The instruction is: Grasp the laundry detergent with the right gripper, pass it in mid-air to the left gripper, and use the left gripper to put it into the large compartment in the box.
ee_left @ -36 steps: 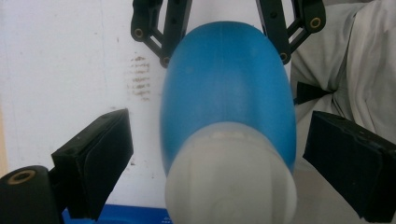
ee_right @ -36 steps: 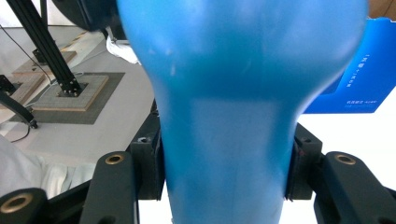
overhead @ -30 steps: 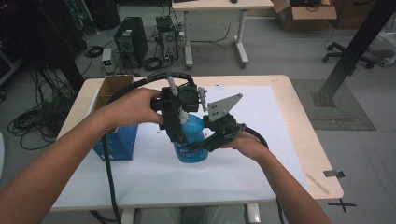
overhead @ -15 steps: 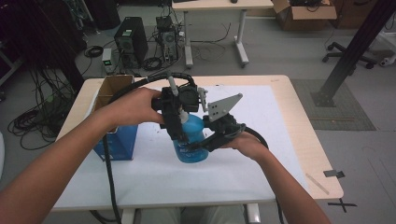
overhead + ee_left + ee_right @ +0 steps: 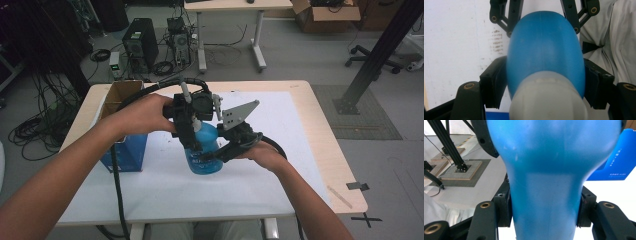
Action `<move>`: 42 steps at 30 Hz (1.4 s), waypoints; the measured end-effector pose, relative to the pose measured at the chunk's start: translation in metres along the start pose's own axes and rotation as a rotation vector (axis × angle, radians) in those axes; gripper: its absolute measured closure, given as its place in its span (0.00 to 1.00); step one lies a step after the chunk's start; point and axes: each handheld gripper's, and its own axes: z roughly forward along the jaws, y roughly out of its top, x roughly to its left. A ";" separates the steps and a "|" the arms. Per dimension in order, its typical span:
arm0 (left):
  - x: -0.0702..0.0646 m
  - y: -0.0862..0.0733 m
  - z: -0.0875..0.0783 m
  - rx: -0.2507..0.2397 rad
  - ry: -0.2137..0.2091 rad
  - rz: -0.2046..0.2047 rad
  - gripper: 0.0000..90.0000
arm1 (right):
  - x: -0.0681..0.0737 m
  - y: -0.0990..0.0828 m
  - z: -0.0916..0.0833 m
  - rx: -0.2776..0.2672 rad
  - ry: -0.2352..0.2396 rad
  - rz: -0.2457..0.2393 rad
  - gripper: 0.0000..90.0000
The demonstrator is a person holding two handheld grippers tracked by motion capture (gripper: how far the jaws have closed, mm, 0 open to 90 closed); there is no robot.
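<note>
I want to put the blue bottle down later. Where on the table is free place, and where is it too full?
Free: the white sheet right of the blue bottle, up to the table's right edge, and the front strip near the person. Crowded: the middle, where the left tool and right tool meet on the bottle, and the left side by the blue box.

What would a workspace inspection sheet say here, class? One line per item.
Surface: white sheet over a wooden table.
Job's things: blue bottle with a whitish cap, standing upright.
Clutter: open blue box at the left.
Grippers: left claw has just been closing, its pads at the bottle's shoulder; right claw shut on its body.
Cables: black cable trailing off the table's front.
Surroundings: computer towers, floor cables, desk, cardboard box.
</note>
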 end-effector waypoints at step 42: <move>0.018 -0.009 -0.036 0.046 0.088 -0.184 0.42 | 0.011 -0.036 -0.078 0.180 -0.238 0.217 0.07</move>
